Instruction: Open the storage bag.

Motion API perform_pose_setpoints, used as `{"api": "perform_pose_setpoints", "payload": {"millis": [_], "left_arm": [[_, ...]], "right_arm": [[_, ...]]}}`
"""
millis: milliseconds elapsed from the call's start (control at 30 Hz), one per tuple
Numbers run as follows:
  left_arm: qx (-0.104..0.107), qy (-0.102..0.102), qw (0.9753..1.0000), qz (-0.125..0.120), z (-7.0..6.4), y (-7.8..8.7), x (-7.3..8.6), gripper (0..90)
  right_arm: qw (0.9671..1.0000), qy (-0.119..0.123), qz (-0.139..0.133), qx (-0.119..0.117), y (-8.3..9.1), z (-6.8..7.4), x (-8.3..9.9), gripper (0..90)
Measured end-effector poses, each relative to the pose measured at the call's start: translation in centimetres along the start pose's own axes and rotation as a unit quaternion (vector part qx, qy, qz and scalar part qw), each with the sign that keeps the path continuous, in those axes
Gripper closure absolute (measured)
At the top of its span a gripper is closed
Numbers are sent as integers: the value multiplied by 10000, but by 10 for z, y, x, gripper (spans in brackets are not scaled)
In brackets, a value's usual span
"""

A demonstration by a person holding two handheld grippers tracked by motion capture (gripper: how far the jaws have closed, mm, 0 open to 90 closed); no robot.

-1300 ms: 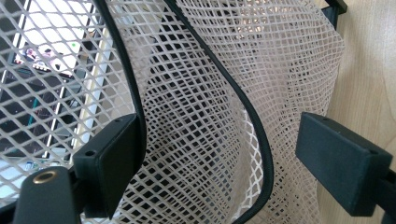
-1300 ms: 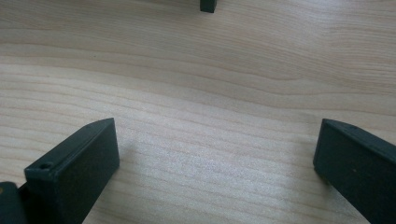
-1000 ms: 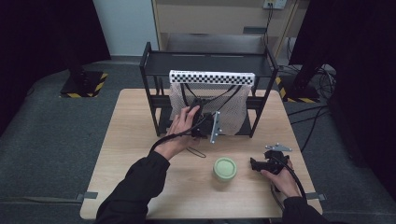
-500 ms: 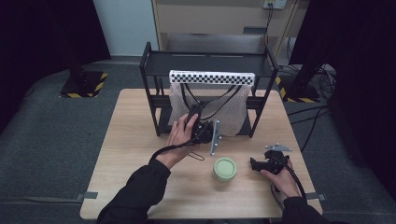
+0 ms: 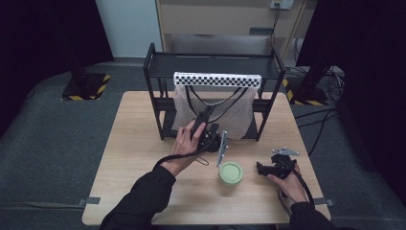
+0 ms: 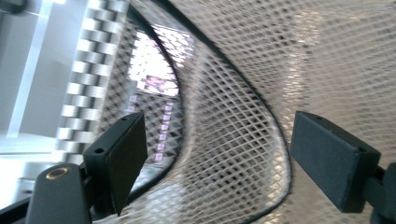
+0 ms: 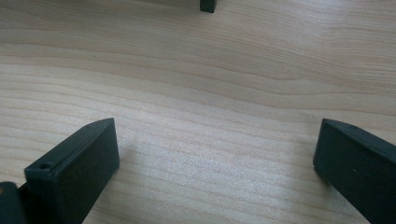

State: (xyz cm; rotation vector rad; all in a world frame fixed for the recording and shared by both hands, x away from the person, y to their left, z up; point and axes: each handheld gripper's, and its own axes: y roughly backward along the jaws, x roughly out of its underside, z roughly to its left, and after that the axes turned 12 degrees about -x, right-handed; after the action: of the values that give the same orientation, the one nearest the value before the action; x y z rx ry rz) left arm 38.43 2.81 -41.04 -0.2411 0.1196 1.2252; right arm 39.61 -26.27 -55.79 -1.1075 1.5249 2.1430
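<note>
Hands come in from the near edge of the light wooden table point(image 5: 134, 143): the left gripper point(image 5: 207, 125) reaches into the white mesh bag point(image 5: 213, 105) hung on the black metal rack point(image 5: 210, 64); the right gripper point(image 5: 268, 168) rests right of the round green lid point(image 5: 231, 172).

Left gripper view: jaws spread wide, empty, straddling the bag's black cord rim point(image 6: 261, 112).

Right gripper view: jaws wide apart over bare wood, holding nothing.

Both arms wore dark, near-black long sleeves ending at the wrist. Each hand carried a black tool: the left tool point(image 5: 207, 125) bore a grey three-cornered plate on its side, the right tool point(image 5: 262, 168) one on top. Black cables trailed from both. The jaws were flat, matte-black blocks with small holes near their edges; a brass-coloured screw sat below the left tool's near jaw.
</note>
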Motion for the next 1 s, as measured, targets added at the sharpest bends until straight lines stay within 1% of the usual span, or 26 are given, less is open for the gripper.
{"api": "perform_pose_setpoints", "payload": {"millis": [33,67,100,133,167,200,233,267,300,333,367,433,467,500,533,600,633,667,700,733,767,800,900,933,967,1000], "left_arm": [[37,-18,10000,3,-1,0,0,189],[128,-97,9999,2,-2,-1,0,187],[287,-101,9995,10,-4,-2,0,199],[395,-103,9991,82,-6,-4,0,199],[546,-82,9984,152,-7,-7,1,198],[696,-13,9973,250,-9,-9,2,203],[783,63,9964,324,-10,-12,4,207],[910,146,9950,387,-11,-15,6,209],[1037,197,9931,507,-11,-19,8,227],[1037,197,9931,507,-11,-19,8,230],[1095,230,9922,548,-11,-21,10,230],[1158,326,9911,563,-11,-24,11,276],[1196,340,9906,570,-11,-25,12,318],[1232,355,9901,571,-10,-26,12,318],[1286,381,9892,588,-11,-27,12,384],[1369,409,9879,601,-12,-29,12,450],[1427,432,9870,601,-12,-30,13,450],[1433,438,9868,616,-13,-31,13,492],[1468,494,9860,611,-13,-31,13,526],[1515,561,9848,637,-13,-32,14,610],[1515,588,9845,657,-14,-33,14,610],[1500,637,9843,684,-14,-33,14,659],[1571,943,9797,815,-13,-34,15,777],[1545,1002,9792,856,-13,-34,14,816],[1554,1083,9777,903,-12,-34,13,846],[1528,1143,9773,923,-11,-34,13,873]], "right_arm": [[10000,0,1,-4,0,0,0,6],[10000,-1,0,-4,0,0,0,6],[10000,1,1,-1,0,0,0,6],[10000,1,1,-1,0,0,0,6],[10000,-1,0,0,0,0,0,6],[10000,0,0,0,0,0,0,6],[10000,0,0,0,0,0,0,6],[10000,0,0,0,0,0,0,6],[10000,0,-1,0,0,0,0,6],[10000,0,-1,0,0,0,0,6],[10000,0,0,0,0,0,0,6],[10000,2,0,0,0,0,0,6],[10000,0,0,-1,0,0,0,6],[10000,0,0,-1,0,0,0,6],[10000,-1,1,-1,0,0,0,6],[10000,-1,0,-1,0,0,0,6],[10000,-1,0,-1,0,0,0,6],[10000,-1,0,-1,0,0,0,6],[10000,-1,1,-2,0,0,0,6],[10000,0,0,-1,0,0,0,6],[10000,0,0,-1,0,0,0,6],[10000,-1,1,-1,0,0,0,6],[10000,-2,1,-5,0,0,0,6],[10000,0,-1,-1,0,0,0,6],[10000,0,-1,0,0,0,0,6],[10000,0,-1,0,0,0,0,6]]}}
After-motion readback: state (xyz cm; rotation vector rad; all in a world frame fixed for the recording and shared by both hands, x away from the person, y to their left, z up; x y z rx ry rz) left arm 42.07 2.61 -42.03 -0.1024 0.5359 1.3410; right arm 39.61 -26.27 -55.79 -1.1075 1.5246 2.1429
